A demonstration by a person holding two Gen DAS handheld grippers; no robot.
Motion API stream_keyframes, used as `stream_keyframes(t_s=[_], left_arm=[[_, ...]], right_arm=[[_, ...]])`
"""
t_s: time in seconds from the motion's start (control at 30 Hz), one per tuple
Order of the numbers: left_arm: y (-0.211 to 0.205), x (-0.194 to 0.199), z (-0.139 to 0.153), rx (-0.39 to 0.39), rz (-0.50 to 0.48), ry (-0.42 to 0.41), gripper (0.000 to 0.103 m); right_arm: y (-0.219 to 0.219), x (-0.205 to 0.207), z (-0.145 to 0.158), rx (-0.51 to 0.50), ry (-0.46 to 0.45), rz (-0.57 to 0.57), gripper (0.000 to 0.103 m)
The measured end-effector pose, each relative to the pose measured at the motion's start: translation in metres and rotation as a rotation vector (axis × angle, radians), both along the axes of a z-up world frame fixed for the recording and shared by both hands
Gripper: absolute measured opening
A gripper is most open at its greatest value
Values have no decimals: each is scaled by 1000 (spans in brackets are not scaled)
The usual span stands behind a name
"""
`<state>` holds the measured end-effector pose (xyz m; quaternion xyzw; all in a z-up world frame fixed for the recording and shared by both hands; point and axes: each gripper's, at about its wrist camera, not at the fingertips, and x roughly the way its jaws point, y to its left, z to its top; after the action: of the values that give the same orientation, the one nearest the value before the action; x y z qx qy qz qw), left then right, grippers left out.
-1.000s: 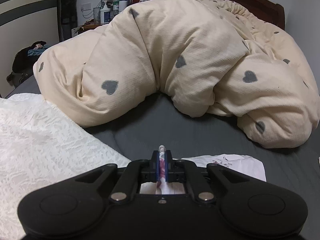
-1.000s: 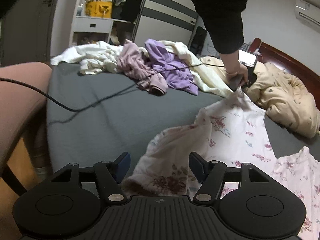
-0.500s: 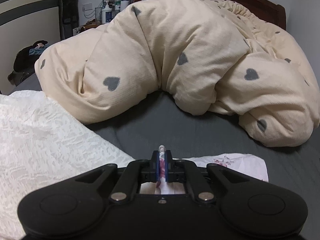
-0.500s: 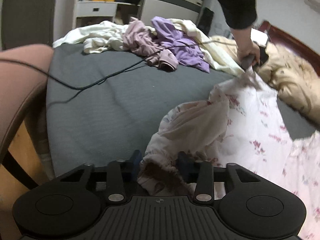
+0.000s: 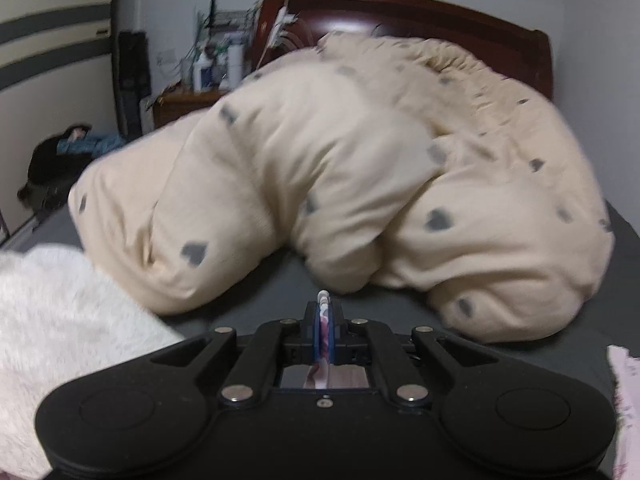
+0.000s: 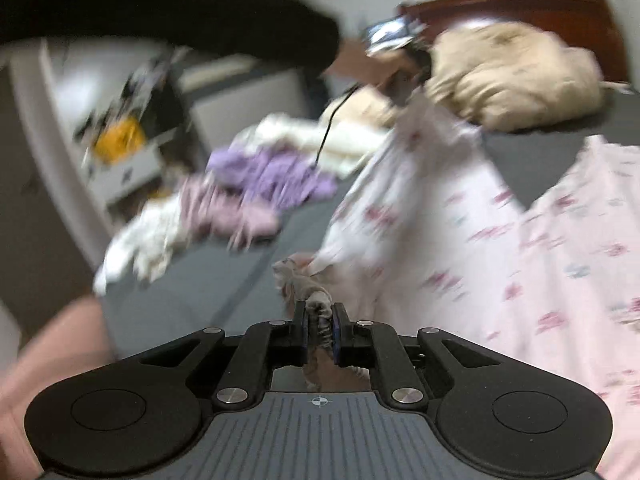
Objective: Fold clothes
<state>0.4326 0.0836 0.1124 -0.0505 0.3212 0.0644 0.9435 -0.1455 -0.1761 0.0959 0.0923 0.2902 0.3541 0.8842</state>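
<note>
Pink floral garment (image 6: 460, 216) stretched taut, partly lifted above bed.

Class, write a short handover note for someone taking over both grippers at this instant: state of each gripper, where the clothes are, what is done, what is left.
Left gripper: shut on an edge of the floral garment, facing the heart-print duvet.
Right gripper: shut on a bunched, darker end of the same garment.
The garment hangs stretched between the two grippers, its far part lying on the grey bed. A pile of purple, pink and white clothes waits further back; a white textured cloth lies beside the left gripper.
Done: both ends gripped.
Left: spread it flat, fold it, then the pile. Frames are blurred, so check the grips.
</note>
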Motion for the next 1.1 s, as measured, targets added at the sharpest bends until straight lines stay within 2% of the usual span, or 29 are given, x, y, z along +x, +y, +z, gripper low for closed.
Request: stream_keyframes(t_s=[0.1, 0.27, 0.5, 0.6, 0.9, 1.1], left_arm=[[-25, 1, 24, 9, -21, -25, 4], [-91, 7, 59, 32, -89, -58, 4], [-203, 18, 76, 56, -198, -60, 4], [-262, 21, 68, 61, -262, -50, 4], [-418, 28, -5, 131, -419, 47, 4], [-463, 37, -59, 163, -444, 109, 4]], right_arm=[[-28, -2, 15, 101, 10, -81, 11], [-73, -17, 25, 227, 20, -203, 11], [-144, -44, 5, 363, 148, -431, 11], [-162, -54, -1, 345, 179, -493, 11], [-211, -62, -22, 388, 347, -625, 11], [-227, -63, -31, 405, 394, -609, 11]])
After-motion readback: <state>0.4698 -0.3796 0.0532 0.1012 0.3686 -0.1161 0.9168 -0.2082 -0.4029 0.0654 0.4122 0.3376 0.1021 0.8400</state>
